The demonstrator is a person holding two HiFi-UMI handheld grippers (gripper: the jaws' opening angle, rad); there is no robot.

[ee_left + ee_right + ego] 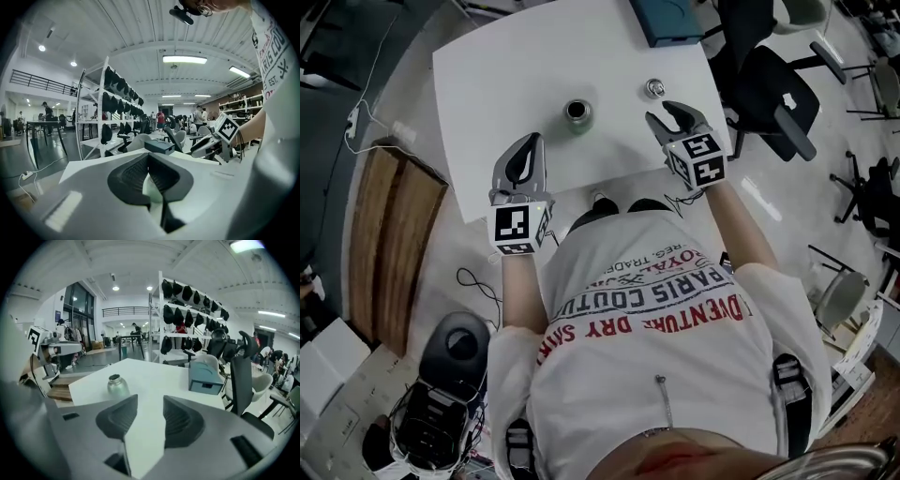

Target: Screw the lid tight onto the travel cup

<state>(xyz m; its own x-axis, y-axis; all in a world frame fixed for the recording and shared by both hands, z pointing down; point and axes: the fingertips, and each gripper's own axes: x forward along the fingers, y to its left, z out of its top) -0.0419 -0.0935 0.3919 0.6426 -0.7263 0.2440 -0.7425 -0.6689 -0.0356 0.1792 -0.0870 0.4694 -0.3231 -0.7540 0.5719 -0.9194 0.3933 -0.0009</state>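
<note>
In the head view the open metal travel cup (577, 113) stands upright at the middle of the white table (506, 75). Its small round lid (654, 88) lies apart to the right. My left gripper (532, 141) is shut and empty, near the table's front edge, short of the cup. My right gripper (664, 112) is open with nothing between its jaws, just in front of the lid. The right gripper view shows the cup (117, 385) ahead and left of the open gripper (150, 416); the lid is not seen there. In the left gripper view, my left gripper (149, 161) hides the cup.
A blue box (670, 19) sits at the table's far edge, and shows as well in the right gripper view (205, 378). Black office chairs (778, 89) stand to the right of the table. A wooden bench (394, 244) lies on the left.
</note>
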